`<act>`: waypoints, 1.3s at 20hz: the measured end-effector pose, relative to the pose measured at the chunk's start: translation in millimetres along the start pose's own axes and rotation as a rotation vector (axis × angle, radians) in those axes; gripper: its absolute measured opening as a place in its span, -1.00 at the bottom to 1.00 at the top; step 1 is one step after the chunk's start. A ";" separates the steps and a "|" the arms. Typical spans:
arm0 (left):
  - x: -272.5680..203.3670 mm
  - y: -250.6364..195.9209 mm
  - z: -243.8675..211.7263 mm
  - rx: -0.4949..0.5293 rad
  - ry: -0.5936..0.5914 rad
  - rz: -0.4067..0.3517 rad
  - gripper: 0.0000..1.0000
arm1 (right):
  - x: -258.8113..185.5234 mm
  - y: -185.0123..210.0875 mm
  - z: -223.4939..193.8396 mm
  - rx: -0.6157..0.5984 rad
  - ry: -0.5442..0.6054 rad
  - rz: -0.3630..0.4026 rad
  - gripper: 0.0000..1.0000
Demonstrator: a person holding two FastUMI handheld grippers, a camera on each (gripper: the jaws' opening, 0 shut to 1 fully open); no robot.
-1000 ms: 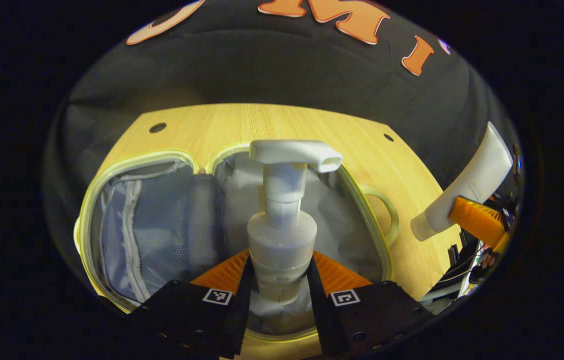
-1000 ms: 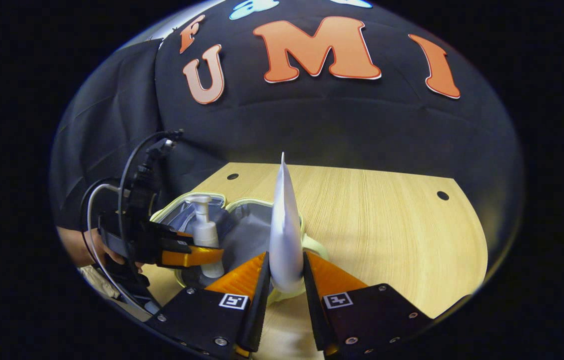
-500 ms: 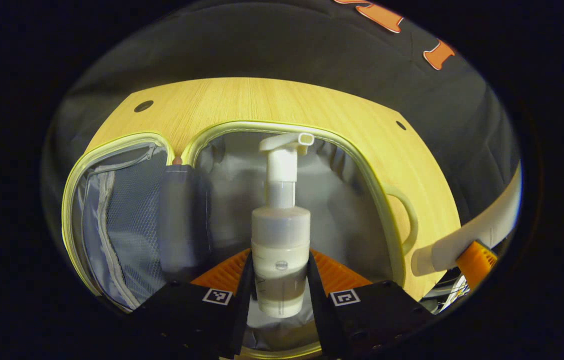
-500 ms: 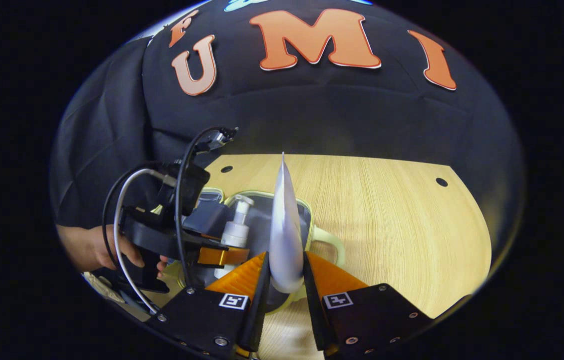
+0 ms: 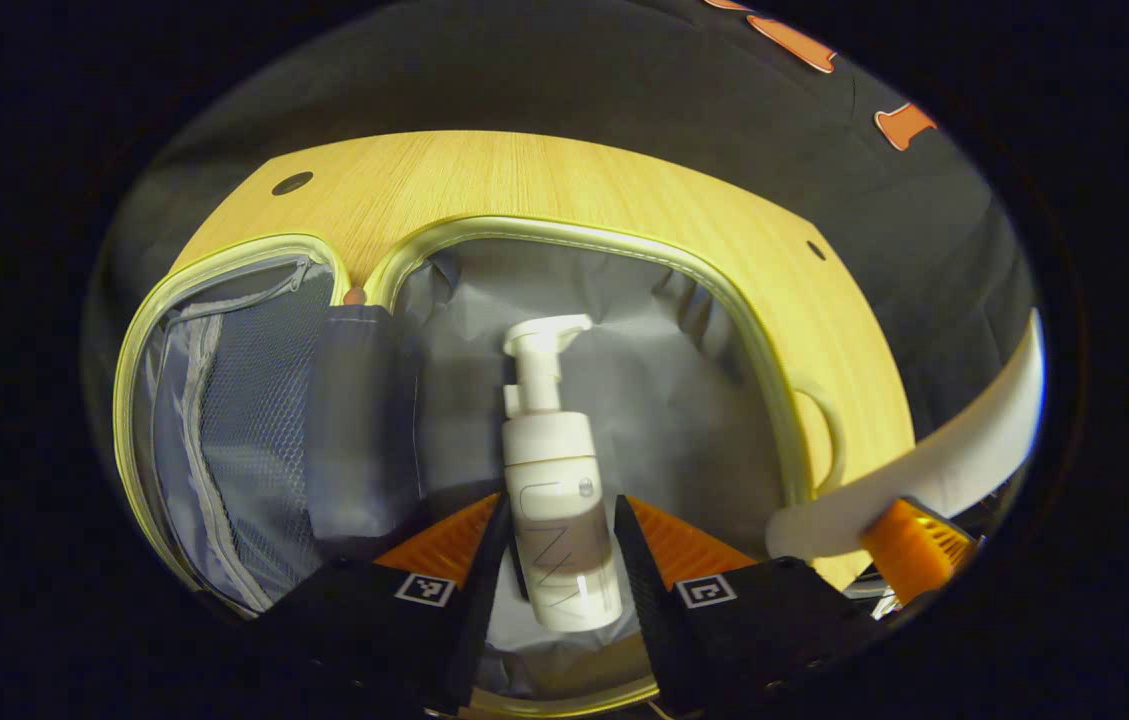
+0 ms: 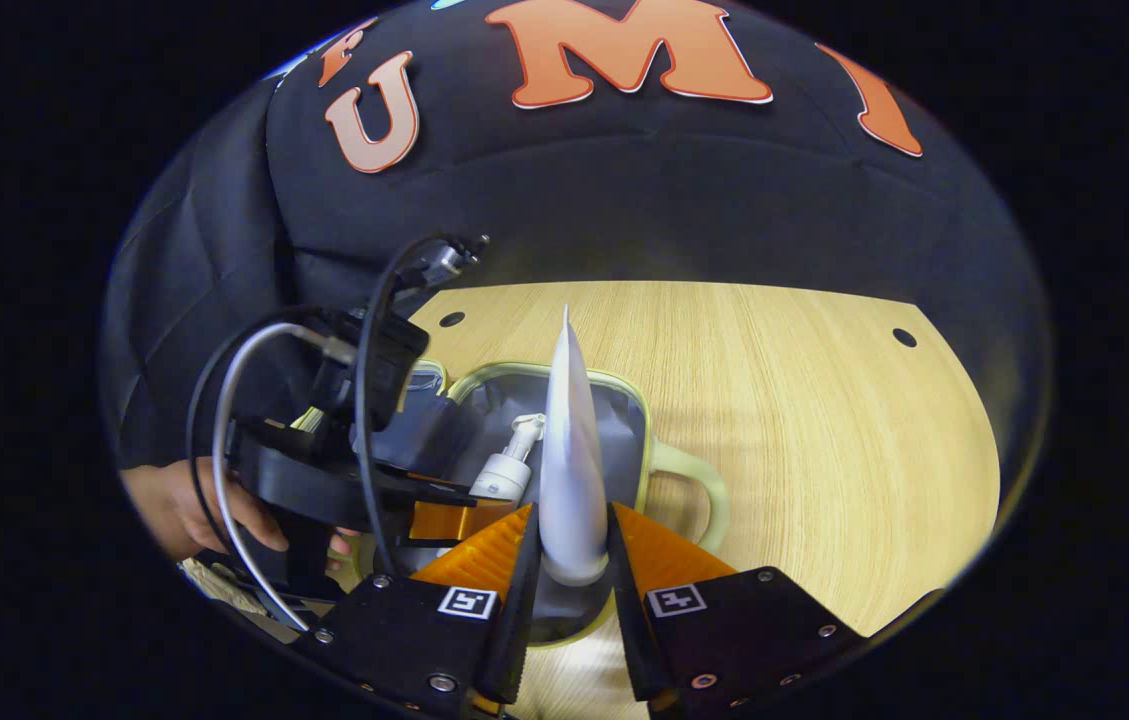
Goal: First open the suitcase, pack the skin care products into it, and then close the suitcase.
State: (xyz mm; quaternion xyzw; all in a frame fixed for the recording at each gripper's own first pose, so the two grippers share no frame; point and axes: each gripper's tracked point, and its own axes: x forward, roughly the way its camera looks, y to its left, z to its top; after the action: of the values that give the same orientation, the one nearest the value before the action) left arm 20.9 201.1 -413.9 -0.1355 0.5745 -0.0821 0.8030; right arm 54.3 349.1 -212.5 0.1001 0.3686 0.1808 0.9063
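Note:
The pale green suitcase (image 5: 624, 240) lies open on the wooden table (image 5: 524, 180), its grey lining showing. My left gripper (image 5: 556, 545) is shut on a white pump bottle (image 5: 554, 480), which tilts forward, pump end down, into the right half. In the right gripper view the same pump bottle (image 6: 506, 472) leans into the suitcase (image 6: 639, 420), held by the left gripper (image 6: 449, 520). My right gripper (image 6: 569, 565) is shut on a white tube (image 6: 569, 440), held upright over the suitcase's near edge. That tube (image 5: 924, 480) also shows at the lower right of the left gripper view.
The suitcase's left half carries a zipped mesh pocket (image 5: 234, 400), with a dark grey flap (image 5: 359, 420) at the hinge. A loop handle (image 6: 714, 490) sticks out from the right side. A hand (image 6: 204, 510) grips the left gripper's body. Bare table (image 6: 804, 400) spreads to the right.
The left gripper has dropped and tipped the pump bottle forward, deeper into the right half. The right gripper with the tube has moved nearer, over the suitcase.

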 end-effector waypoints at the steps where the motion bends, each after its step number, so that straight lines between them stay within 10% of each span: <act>1: -11.9 -3.0 1.5 -0.009 -0.021 -0.026 0.39 | 2.0 2.2 -1.1 0.000 0.010 0.005 -0.19; 7: -90.1 32.7 20.0 0.017 -0.226 -0.010 0.87 | 21.0 11.1 -11.9 0.005 0.089 0.034 -0.18; 21: -288.2 304.7 9.7 -0.324 -0.461 0.303 0.87 | 80.3 6.9 -47.9 -0.023 0.276 -0.078 -0.19; 26: -273.3 355.5 2.9 -0.435 -0.472 0.272 0.86 | 70.8 4.1 -22.3 0.000 0.194 -0.076 -0.19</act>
State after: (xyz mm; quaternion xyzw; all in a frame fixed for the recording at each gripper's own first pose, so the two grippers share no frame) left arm -74.0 617.7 -277.8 -0.2410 0.3898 0.1837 0.8696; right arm 84.4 382.3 -271.8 0.0681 0.4583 0.1552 0.8725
